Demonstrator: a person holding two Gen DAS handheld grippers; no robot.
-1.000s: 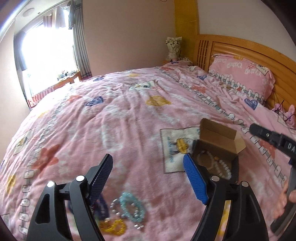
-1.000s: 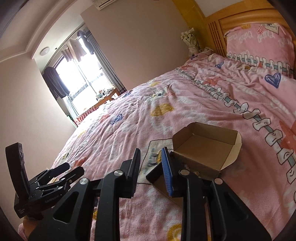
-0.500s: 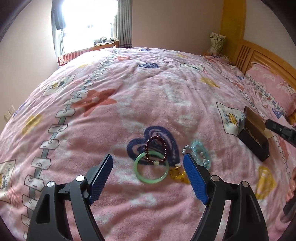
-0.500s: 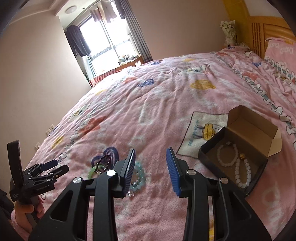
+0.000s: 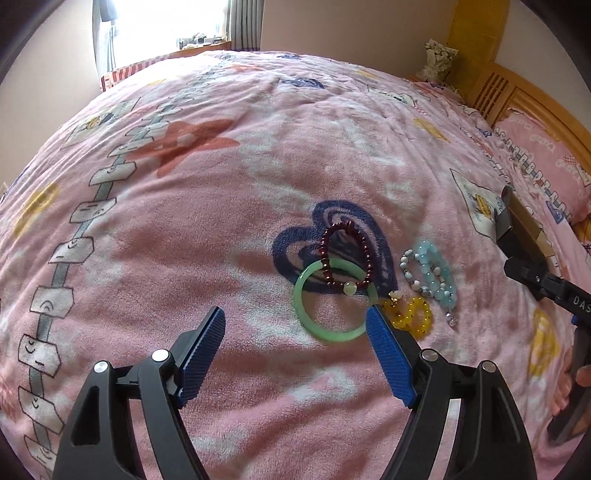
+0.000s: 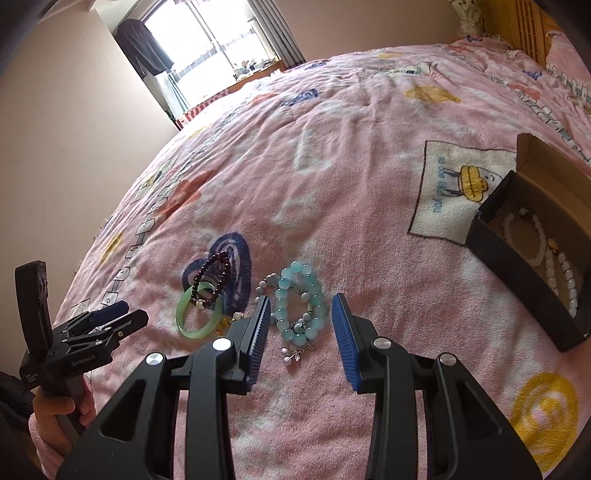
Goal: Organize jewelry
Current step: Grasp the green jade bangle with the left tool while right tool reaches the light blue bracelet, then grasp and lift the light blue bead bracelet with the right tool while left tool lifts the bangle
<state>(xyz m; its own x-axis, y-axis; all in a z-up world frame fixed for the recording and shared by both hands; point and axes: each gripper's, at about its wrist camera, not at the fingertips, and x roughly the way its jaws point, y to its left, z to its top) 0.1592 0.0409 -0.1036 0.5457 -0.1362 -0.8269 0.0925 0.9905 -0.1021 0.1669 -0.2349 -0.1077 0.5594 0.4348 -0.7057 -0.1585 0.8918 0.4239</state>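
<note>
Several bracelets lie together on the pink blanket [image 5: 221, 229]: a green bangle [image 5: 332, 336], a dark red bead bracelet [image 5: 325, 254] overlapping it, a yellow bead bracelet [image 5: 417, 321] and a light blue bead bracelet [image 5: 437, 277]. My left gripper [image 5: 294, 312] hangs wide open above the blanket, its right finger just over the bangle's edge. My right gripper [image 6: 301, 298] is open, with the light blue bracelet [image 6: 282, 295] lying on the bed between and beyond its fingers, untouched. An open black box [image 6: 517, 273] at the right holds white bead bracelets [image 6: 535, 240].
A silver charm [image 6: 293, 352] trails from the blue bracelet. A hand [image 6: 55, 410] holds the left gripper [image 6: 125, 314] at lower left. Pillow and wooden headboard [image 5: 524, 103] are at the far right, a window [image 5: 199, 18] beyond the bed.
Both grippers have swung left and down toward the bracelets, which now sit close before the fingers. The box has slid to the right edge of both views. The right jaws stand slightly wider.
</note>
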